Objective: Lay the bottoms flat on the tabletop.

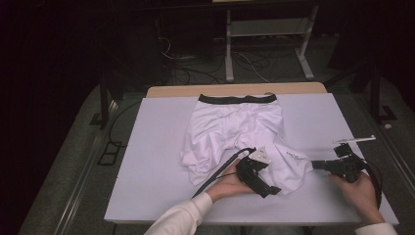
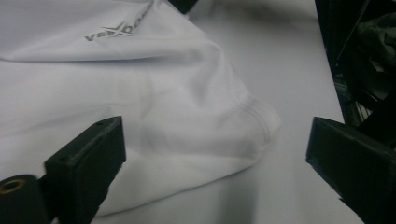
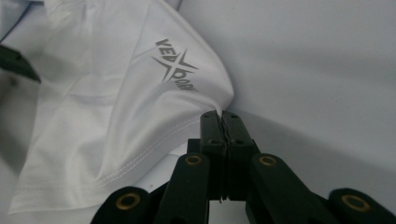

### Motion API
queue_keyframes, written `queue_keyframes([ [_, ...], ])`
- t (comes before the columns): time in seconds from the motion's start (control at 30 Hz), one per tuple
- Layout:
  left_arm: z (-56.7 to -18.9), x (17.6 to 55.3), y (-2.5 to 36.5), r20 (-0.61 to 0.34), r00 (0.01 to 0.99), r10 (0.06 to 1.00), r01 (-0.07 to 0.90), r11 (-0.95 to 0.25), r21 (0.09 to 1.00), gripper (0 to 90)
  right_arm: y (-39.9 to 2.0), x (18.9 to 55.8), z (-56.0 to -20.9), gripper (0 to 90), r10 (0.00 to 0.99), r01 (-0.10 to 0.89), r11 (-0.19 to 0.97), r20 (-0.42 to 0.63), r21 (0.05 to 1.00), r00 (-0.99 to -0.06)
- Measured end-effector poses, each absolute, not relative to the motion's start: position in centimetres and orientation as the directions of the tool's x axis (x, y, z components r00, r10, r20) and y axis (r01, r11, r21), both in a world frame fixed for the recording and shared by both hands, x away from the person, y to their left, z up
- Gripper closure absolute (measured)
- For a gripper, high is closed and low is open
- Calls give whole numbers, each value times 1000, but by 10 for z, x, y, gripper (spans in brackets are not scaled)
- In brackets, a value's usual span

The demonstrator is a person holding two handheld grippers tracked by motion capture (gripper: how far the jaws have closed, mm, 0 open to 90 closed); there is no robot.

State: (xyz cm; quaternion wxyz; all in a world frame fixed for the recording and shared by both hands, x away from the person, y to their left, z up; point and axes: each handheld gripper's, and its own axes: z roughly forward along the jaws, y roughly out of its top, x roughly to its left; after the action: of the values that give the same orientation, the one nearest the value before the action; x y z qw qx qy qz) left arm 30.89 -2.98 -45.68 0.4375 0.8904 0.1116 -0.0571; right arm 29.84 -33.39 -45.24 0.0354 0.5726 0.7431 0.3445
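Shorts (image 1: 234,132), white w/ black waistband, lie mid-table (image 1: 147,161). L gripper (image 1: 266,188) hovers at near leg hem, fingers (image 2: 88,154) spread wide, cloth between, untouched. R gripper (image 1: 315,164) fingers pressed together, pinching hem corner by logo (image 3: 176,66).

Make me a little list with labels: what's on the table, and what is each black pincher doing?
thing: white boxer shorts with a black waistband, spread flat, waistband at the far side
surface: pale grey table board
right gripper: shut on the hem corner of a leg, beside the grey printed logo
left gripper: open, jaws either side of the other hem corner, pads not pressing
rumpled part: the shorts' left leg
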Motion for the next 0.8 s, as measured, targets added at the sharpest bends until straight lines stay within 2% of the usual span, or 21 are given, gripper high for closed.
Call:
queue_keyframes([
  [0.33, -458, 301, -41, -170, 982, 79, 182, -617, 766, 164, -351, 314, -457, 876, 888, 832, 57, 353, 552, -295],
  [0.57, -456, 291, -56, -125, 992, -4, 94, -630, 771, 316, -352, 315, -458, 876, 886, 836, 51, 362, 547, -291],
  [0.7, -461, 286, -65, -101, 994, -44, 46, -661, 749, 371, -352, 315, -458, 876, 885, 836, 53, 362, 546, -292],
  [0.8, -465, 282, -69, -56, 998, -22, 26, -691, 722, 461, -352, 314, -458, 876, 883, 835, 53, 365, 547, -295],
])
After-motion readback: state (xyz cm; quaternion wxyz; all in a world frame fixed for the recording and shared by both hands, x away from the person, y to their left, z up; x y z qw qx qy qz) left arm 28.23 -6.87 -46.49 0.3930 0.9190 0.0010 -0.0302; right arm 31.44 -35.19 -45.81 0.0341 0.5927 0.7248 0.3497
